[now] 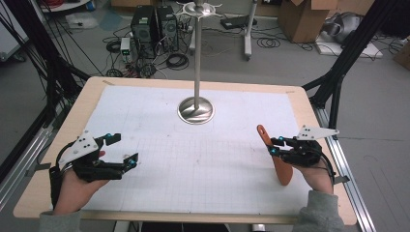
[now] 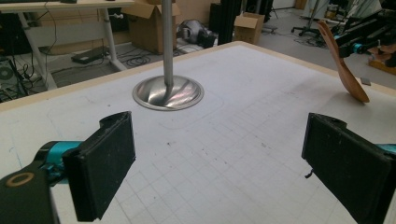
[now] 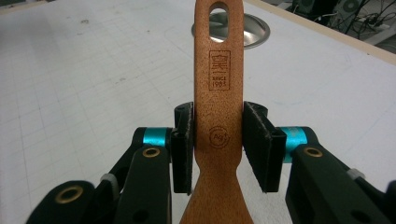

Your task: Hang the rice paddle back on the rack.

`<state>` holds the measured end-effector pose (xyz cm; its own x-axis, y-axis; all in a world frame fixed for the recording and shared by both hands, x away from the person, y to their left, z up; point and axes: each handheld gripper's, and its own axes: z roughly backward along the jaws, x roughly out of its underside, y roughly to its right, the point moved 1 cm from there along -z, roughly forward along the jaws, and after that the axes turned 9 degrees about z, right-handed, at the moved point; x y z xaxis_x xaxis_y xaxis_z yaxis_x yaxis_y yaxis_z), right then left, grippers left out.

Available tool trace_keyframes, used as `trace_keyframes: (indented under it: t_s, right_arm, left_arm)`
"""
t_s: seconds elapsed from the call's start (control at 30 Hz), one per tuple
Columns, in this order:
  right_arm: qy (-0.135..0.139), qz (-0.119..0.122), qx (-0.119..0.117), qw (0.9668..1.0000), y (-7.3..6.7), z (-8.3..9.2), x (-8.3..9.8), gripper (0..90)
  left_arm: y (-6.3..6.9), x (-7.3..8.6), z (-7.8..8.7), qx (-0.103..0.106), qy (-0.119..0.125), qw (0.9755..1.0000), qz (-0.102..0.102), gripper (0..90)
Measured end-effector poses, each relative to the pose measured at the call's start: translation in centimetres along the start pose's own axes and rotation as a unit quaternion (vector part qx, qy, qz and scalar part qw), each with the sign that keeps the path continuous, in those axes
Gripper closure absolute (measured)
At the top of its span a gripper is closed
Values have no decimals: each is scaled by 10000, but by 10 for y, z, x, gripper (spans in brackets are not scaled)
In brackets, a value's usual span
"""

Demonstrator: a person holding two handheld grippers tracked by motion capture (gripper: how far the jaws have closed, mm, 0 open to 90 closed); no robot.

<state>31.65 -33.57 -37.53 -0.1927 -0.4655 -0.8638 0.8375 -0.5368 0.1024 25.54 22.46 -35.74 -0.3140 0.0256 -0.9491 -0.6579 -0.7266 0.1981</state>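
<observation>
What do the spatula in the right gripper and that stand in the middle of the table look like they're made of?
Spatula: looks like wood, reddish-brown with a fine speckled matte surface and a stamped mark on the handle; a wood-look composite can't be ruled out. Stand: metal, probably polished steel, since its round base and pole shine and mirror the room.

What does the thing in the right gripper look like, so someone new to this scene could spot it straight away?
Start at the white gridded mat on the table and go to its right edge, where the right gripper is. It is shut on a flat orange-brown wooden spatula standing tilted, blade down on the mat. Unlike the shiny metal stand, it is wooden, with a hanging hole and a stamped handle.
</observation>
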Motion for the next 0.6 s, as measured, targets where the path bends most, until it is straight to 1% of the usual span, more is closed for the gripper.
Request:
trace_keyframes:
  t_s: [0.17,0.37,0.6]
  right_arm:
    - [76,-6,22,10000,-1,2,-1,648]
    - [128,29,83,9999,-2,5,-4,648]
    - [258,95,184,9995,-4,10,-8,648]
  left_arm:
    - [-1,0,1,-11,14,10000,8,99]
    - [-1,0,2,-9,14,10000,10,99]
    - [-1,-1,2,-26,26,10000,10,99]
